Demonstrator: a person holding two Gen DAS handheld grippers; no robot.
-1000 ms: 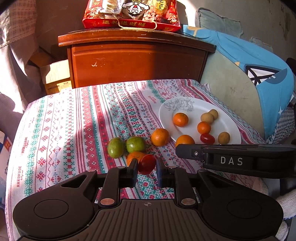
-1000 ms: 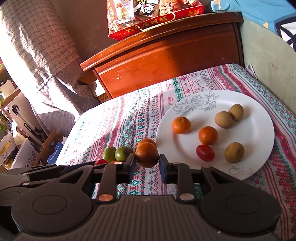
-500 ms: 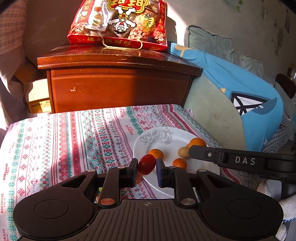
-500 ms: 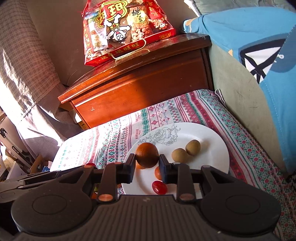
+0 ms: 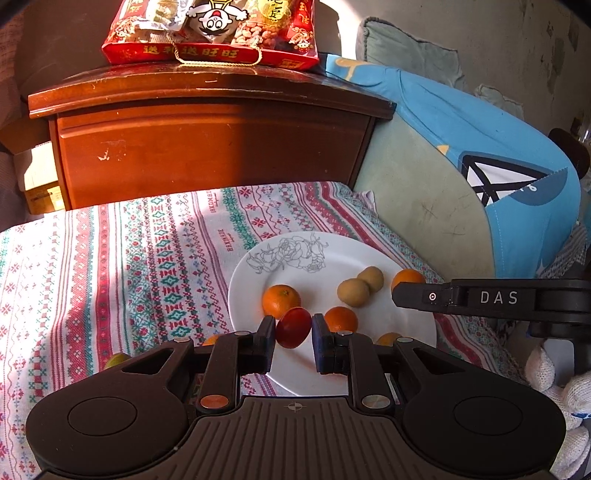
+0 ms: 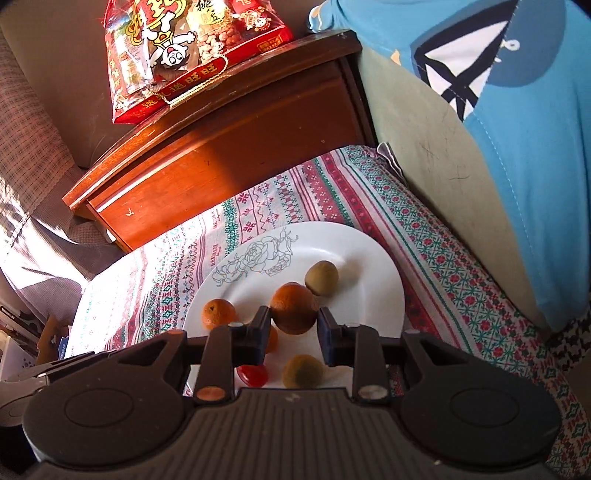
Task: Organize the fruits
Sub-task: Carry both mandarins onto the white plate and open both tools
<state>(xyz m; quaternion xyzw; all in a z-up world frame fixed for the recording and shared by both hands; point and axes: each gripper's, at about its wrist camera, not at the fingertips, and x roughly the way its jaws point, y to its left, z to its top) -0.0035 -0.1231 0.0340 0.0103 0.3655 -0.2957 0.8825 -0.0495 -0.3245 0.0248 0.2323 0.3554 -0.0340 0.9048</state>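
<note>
My left gripper (image 5: 293, 334) is shut on a red cherry tomato (image 5: 293, 326) and holds it above the near rim of the white plate (image 5: 325, 254). My right gripper (image 6: 293, 325) is shut on an orange tangerine (image 6: 293, 308) over the plate (image 6: 373, 280). On the plate lie tangerines (image 5: 281, 300), brown kiwis (image 5: 353, 292) and, in the right wrist view, a red tomato (image 6: 253, 374). The right gripper's arm (image 5: 491, 299) shows at the right of the left wrist view. A green lime (image 5: 116, 360) peeks out beside the left gripper.
The plate rests on a patterned cloth (image 5: 110, 266). Behind stands a wooden nightstand (image 5: 207, 140) with a red snack bag (image 5: 210, 33) on top. A blue-covered cushion (image 5: 480, 177) rises at the right.
Both grippers have moved from the loose fruit on the cloth to above the plate, each carrying its fruit. In the last half second they came lower and closer over the plate.
</note>
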